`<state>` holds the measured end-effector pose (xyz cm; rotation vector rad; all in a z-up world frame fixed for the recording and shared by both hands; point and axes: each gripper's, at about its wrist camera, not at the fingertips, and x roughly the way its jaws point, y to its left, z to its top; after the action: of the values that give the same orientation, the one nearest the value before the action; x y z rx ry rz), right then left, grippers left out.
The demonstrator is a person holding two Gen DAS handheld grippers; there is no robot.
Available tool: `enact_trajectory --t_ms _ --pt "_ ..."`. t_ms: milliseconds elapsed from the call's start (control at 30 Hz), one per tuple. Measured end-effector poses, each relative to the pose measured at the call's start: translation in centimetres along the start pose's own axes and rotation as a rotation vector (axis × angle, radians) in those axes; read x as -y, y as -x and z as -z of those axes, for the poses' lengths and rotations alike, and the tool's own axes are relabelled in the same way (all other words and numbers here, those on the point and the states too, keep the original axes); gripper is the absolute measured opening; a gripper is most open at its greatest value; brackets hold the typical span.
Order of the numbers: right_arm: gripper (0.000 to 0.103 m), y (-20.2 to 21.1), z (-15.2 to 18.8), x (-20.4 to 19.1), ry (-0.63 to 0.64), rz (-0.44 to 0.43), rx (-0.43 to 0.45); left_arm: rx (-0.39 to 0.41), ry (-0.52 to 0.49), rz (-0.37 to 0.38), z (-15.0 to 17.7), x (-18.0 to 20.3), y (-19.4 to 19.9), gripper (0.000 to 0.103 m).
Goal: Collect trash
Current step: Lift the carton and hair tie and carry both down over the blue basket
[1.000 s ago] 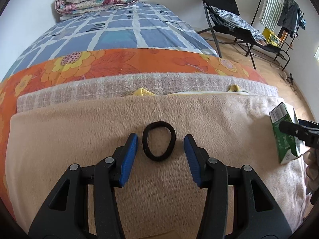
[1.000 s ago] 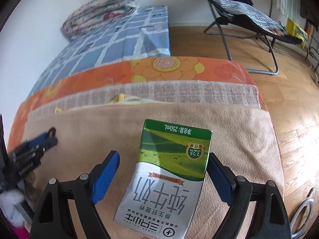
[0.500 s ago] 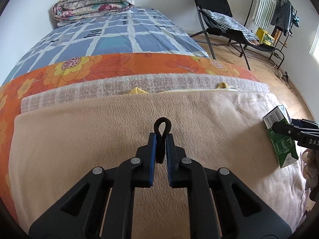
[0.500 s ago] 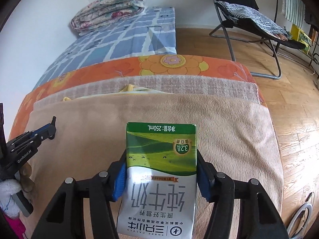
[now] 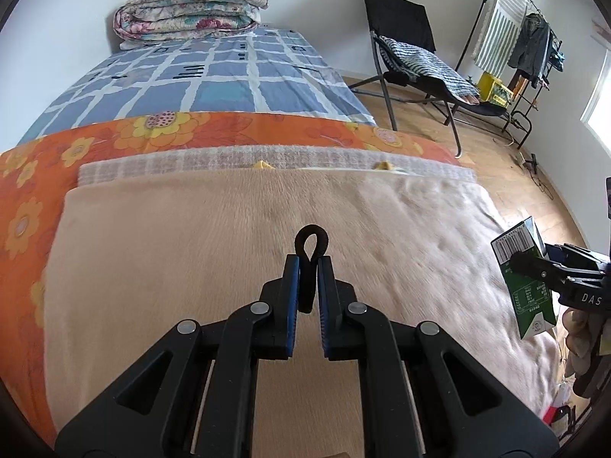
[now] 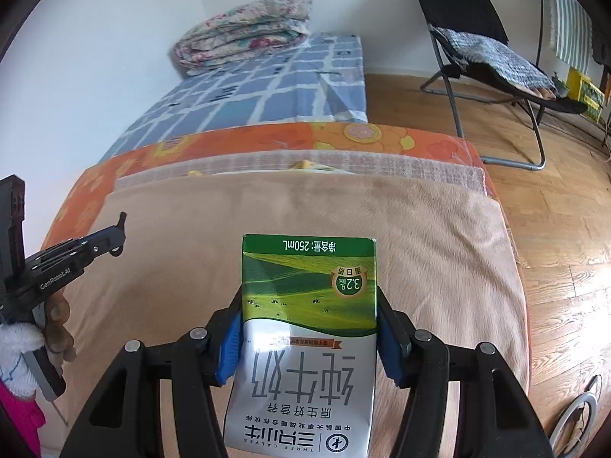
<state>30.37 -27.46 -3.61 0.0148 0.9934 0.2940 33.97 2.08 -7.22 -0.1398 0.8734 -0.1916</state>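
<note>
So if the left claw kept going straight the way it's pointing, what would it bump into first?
Probably the tan blanket on the bed. The left claw, pinching a black hair tie, tilts down toward it, though depth is hard to judge.

Bed ahead of both grippers, chair off to the right

Before our left gripper (image 5: 308, 263) the hair tie (image 5: 310, 252) sits pinched between its fingers, above the blanket (image 5: 191, 252); our right gripper (image 6: 308, 328) clamps the milk carton (image 6: 305, 343) to its right. Beyond both lies the bed (image 5: 214, 76), a folded quilt (image 5: 191, 7) at its far end. The folding chair (image 5: 404, 38) stands far right on the floor (image 6: 553, 191), the drying rack (image 5: 527, 38) behind it.
</note>
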Motion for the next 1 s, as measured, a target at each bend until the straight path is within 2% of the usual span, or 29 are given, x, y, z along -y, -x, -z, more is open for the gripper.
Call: enact_trajectory --t_ms 200,467,667,800,1000 --pt "0.061 5.8 2.8 -3.3 0.082 -0.020 0.037 0.004 0.014 0.021 2.8 1.0 6.0 0.008" --pt "0.061 12.4 8.0 -6.8 0.148 -0.082 0.057 0.026 -0.028 0.021 7.4 3.3 13.7 0.008" --pt "0.061 15.9 12.6 -7.8 0.167 -0.137 0.059 0.043 -0.074 0.034 11.3 5.7 19.0 0.008" --pt "0.061 17.3 15.3 -7.9 0.178 -0.145 0.062 0.052 -0.112 0.037 14.1 7.5 21.7 0.008" --pt "0.061 19.0 18.7 -7.0 0.141 -0.184 0.064 0.048 -0.085 0.074 18.0 8.2 23.9 0.008"
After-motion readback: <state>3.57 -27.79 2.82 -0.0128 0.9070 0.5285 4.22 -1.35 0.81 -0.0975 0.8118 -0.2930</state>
